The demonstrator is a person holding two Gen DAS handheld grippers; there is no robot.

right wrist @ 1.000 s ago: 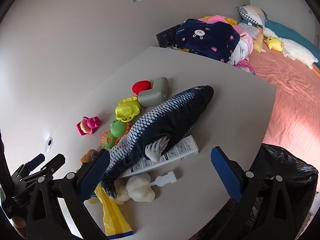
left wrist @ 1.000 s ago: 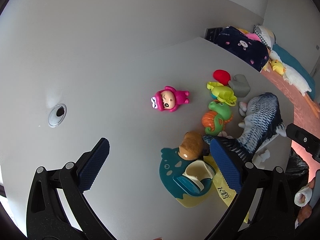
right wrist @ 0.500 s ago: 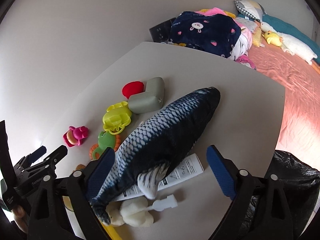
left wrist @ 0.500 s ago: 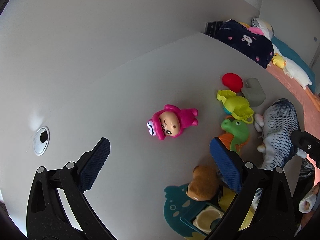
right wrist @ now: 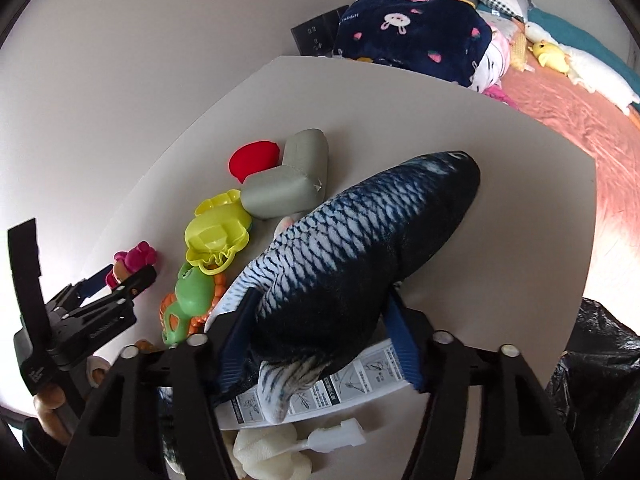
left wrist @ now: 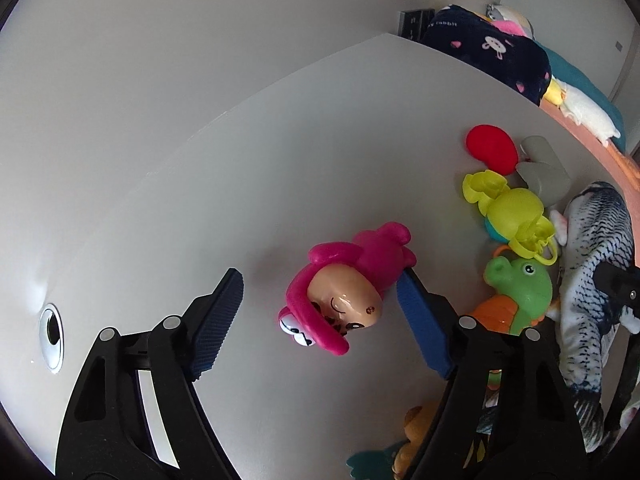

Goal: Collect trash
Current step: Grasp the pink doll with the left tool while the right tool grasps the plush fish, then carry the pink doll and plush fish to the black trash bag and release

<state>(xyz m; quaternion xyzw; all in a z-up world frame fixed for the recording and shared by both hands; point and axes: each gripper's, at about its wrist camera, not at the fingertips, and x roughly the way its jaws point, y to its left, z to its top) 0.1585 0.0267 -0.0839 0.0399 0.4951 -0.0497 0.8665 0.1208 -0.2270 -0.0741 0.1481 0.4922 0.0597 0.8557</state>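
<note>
The pale worktop (right wrist: 460, 128) carries a heap of toys, with a bed (right wrist: 580, 120) beyond its far edge and a black trash bag (right wrist: 600, 380) (only partly in view) off its near right corner. The blue plush fish (right wrist: 360, 236) lies aslant over a printed white box (right wrist: 360, 380). The right gripper (right wrist: 320, 332) has just been closing and its blue pads now sit against both flanks of the fish. The left gripper (left wrist: 320, 320) has also been narrowing: the pink doll (left wrist: 348, 288) lies between its jaws, touching the right-hand pad, the other pad still clear. Beside it sit a green seahorse toy (left wrist: 516, 292), a yellow toy (left wrist: 512, 208), a grey block (right wrist: 288, 184) and a red piece (right wrist: 254, 158).
</note>
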